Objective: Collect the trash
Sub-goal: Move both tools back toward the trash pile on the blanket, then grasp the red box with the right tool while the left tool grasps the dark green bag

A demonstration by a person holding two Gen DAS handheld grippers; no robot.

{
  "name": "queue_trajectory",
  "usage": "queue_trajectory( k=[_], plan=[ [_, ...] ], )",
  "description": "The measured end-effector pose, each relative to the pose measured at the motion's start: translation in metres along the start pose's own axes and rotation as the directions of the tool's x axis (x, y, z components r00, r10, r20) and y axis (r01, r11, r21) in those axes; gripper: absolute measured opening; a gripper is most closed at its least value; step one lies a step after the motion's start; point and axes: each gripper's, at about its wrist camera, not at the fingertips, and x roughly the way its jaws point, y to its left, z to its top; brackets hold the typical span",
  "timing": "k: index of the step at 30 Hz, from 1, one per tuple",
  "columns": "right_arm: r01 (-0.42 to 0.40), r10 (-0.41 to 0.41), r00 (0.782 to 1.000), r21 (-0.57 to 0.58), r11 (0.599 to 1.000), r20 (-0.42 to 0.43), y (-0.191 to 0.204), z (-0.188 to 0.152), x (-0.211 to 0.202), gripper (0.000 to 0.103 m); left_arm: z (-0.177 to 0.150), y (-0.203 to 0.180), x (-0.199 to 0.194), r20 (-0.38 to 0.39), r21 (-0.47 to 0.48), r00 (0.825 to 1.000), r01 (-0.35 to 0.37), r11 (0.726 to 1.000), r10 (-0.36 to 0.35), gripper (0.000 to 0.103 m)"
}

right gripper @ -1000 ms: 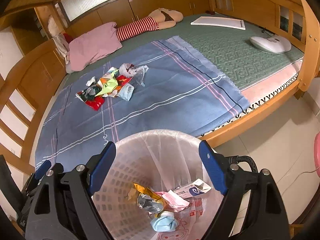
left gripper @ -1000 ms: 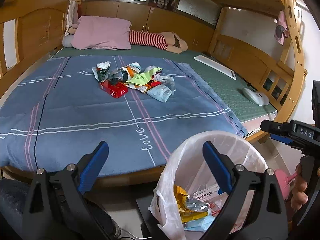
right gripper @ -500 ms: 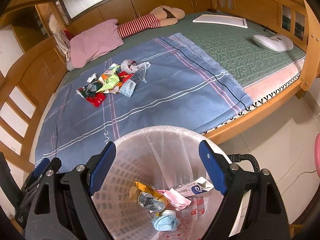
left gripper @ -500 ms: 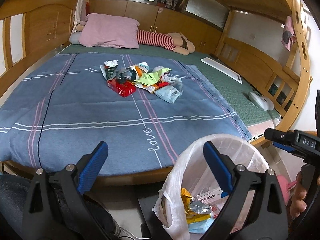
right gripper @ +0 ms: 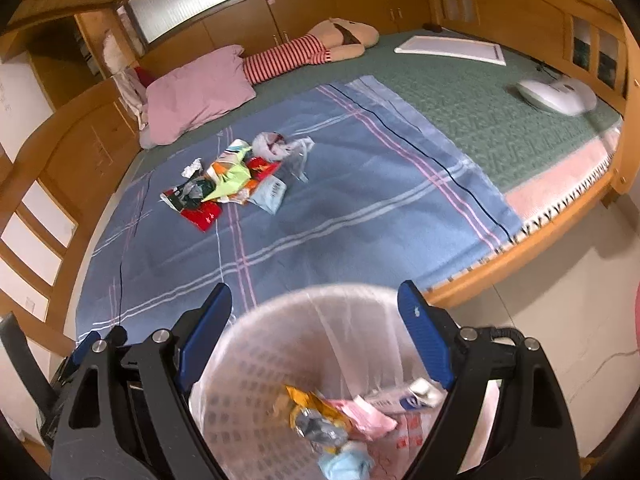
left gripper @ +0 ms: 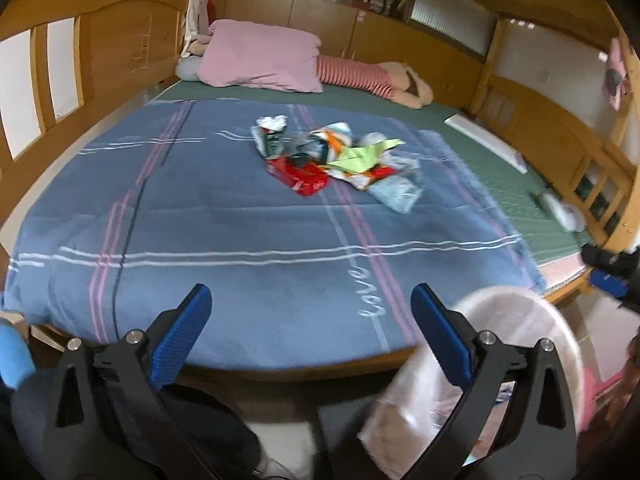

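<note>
A pile of wrappers [left gripper: 340,160] lies in the middle of the blue blanket [left gripper: 200,216]; it also shows in the right wrist view [right gripper: 236,178]. A red packet [left gripper: 298,178] is at the pile's near left. A white bin with a plastic liner [right gripper: 280,356] stands on the floor at the bed's edge and holds several wrappers [right gripper: 336,428]; it also shows in the left wrist view [left gripper: 528,340]. My left gripper [left gripper: 310,326] is open and empty above the bed's near edge. My right gripper [right gripper: 314,326] is open and empty over the bin.
A pink pillow [left gripper: 260,56] and a striped plush doll [left gripper: 368,76] lie at the bed's far end. A white board [right gripper: 450,50] and a white device [right gripper: 556,94] rest on the green mat [right gripper: 480,120]. Wooden rails [left gripper: 80,60] surround the bed.
Both grippers have moved up and forward toward the bed, so the pile looks nearer. The bin has slid lower and to the right in the left wrist view. Both stay open.
</note>
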Motion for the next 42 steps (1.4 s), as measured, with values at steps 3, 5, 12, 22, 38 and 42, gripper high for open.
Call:
queue_trajectory(
  k=[3, 5, 12, 22, 38, 42],
  plan=[
    [-0.023, 0.023, 1.0, -0.037, 0.999, -0.016, 0.019, 0.007, 0.012, 0.083, 0.015, 0.016, 0.026, 0.007, 0.032, 0.994, -0.109, 0.994, 0.108, 0.099],
    [-0.045, 0.042, 0.998, -0.078, 0.996, -0.04, 0.038, 0.014, 0.028, 0.083, 0.026, 0.03, 0.038, 0.015, 0.015, 0.989, -0.15, 0.989, 0.149, 0.099],
    [-0.08, 0.068, 0.991, -0.113, 0.99, -0.113, 0.088, 0.054, 0.1, 0.083, 0.065, 0.083, 0.065, -0.002, -0.129, 0.985, -0.172, 0.977, 0.174, 0.099],
    [-0.189, 0.186, 0.957, 0.007, 0.982, -0.224, 0.144, 0.112, 0.227, 0.083, 0.079, 0.136, 0.097, -0.1, -0.326, 0.969, -0.248, 0.912, 0.228, 0.099],
    [-0.267, 0.215, 0.922, -0.127, 0.955, -0.321, 0.238, 0.113, 0.329, 0.052, 0.069, 0.181, 0.114, -0.242, -0.464, 0.904, -0.426, 0.776, 0.352, 0.099],
    [-0.436, 0.315, 0.814, -0.155, 0.886, -0.487, 0.254, 0.078, 0.31, 0.052, 0.063, 0.191, 0.103, -0.241, -0.517, 0.891, -0.453, 0.726, 0.384, 0.099]
  ],
)
